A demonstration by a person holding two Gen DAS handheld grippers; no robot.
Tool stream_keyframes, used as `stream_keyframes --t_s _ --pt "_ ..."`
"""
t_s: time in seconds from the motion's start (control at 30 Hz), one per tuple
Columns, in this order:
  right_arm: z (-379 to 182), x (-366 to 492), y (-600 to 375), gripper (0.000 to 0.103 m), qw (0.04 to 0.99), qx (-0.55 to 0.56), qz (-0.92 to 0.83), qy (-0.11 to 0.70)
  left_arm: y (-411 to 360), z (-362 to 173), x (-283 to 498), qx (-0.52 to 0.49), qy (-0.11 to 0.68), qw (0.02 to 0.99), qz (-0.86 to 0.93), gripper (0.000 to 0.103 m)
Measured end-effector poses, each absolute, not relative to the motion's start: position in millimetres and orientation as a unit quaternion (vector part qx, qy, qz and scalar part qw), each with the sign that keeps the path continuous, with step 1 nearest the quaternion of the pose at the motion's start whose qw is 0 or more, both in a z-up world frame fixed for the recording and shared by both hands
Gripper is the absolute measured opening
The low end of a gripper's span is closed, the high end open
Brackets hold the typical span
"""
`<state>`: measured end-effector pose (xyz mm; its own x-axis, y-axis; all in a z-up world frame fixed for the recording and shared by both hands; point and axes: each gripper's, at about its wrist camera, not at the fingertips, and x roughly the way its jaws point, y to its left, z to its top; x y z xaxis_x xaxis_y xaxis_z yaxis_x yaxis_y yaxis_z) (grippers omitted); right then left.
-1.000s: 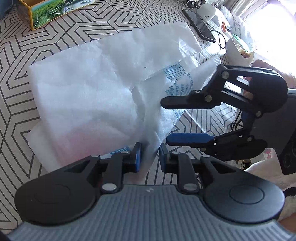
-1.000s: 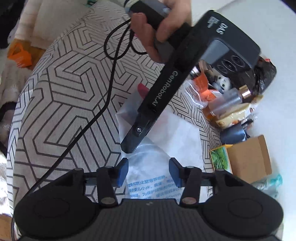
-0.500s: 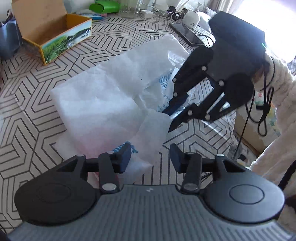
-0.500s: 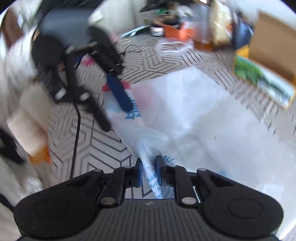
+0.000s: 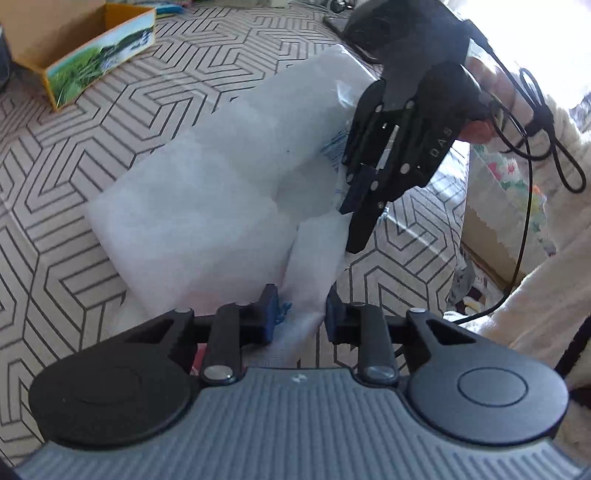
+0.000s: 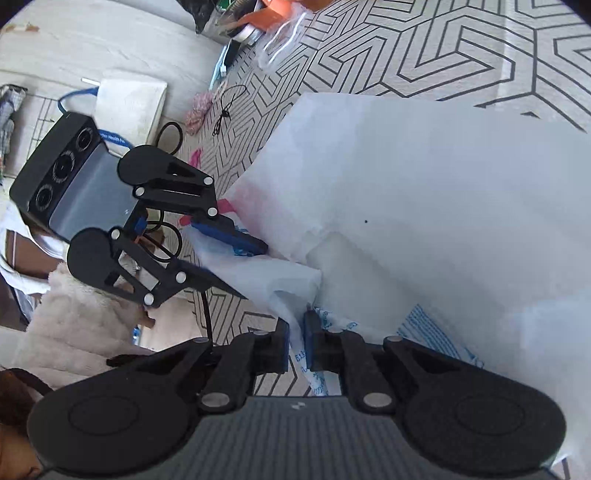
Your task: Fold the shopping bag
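A white plastic shopping bag (image 5: 207,192) lies partly folded on the patterned tablecloth (image 5: 74,206), its two handle strips pointing toward me. My left gripper (image 5: 301,306) has one handle strip between its pads; the jaws are closing and the strip fills the gap. The right wrist view shows that left gripper (image 6: 255,271) from the side, with white plastic between its fingers. My right gripper (image 6: 296,332) is shut on the other strip, the one with blue print. Beside the left gripper, the right gripper (image 5: 351,229) points down at the bag (image 6: 424,184).
An open cardboard box (image 5: 99,48) with a green landscape print stands at the far left. Black cables (image 5: 535,122) hang off the table's right edge beside a person's fluffy sleeve (image 5: 546,295). Bags and small clutter (image 6: 258,18) crowd the table's far end.
The right gripper swung across, rolled over and closed on the printed handle strip. The left gripper opened briefly, then narrowed again around its strip. The bag's body stayed flat.
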<state>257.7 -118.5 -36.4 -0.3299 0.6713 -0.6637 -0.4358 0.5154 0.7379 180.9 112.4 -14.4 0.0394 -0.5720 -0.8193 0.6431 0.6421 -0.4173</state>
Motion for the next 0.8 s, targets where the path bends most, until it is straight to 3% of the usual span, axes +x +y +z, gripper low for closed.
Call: stream_keyframes --t_s 0.1,0.2,0.37,0.5,0.63,0.7,0.8 --pt "-21 241 -119 0.01 0.611 0.064 0.489 0.619 130 -28 201 -0.058 0.59 0.695 -0.407 0.019" --pt "10 200 -120 0.017 0.69 -0.022 0.494 0.528 141 -38 217 -0.114 0.617 0.67 -0.397 0.017" --pt "48 143 -122 0.019 0.762 -0.136 0.485 0.407 142 -36 213 -0.108 0.61 0.677 -0.398 0.017" --pt "52 123 -99 0.021 0.764 -0.208 0.487 0.368 146 -38 215 -0.117 0.616 0.67 -0.398 0.016" --pt "36 124 -77 0.028 0.77 -0.231 0.467 0.369 144 -35 211 -0.103 0.609 0.678 -0.398 0.016" --pt "22 141 -75 0.03 0.773 -0.169 0.46 0.404 143 -33 208 -0.097 0.6 0.688 -0.397 0.016" --pt "12 166 -88 0.024 0.767 -0.07 0.449 0.452 146 -21 194 -0.064 0.559 0.724 -0.399 0.016"
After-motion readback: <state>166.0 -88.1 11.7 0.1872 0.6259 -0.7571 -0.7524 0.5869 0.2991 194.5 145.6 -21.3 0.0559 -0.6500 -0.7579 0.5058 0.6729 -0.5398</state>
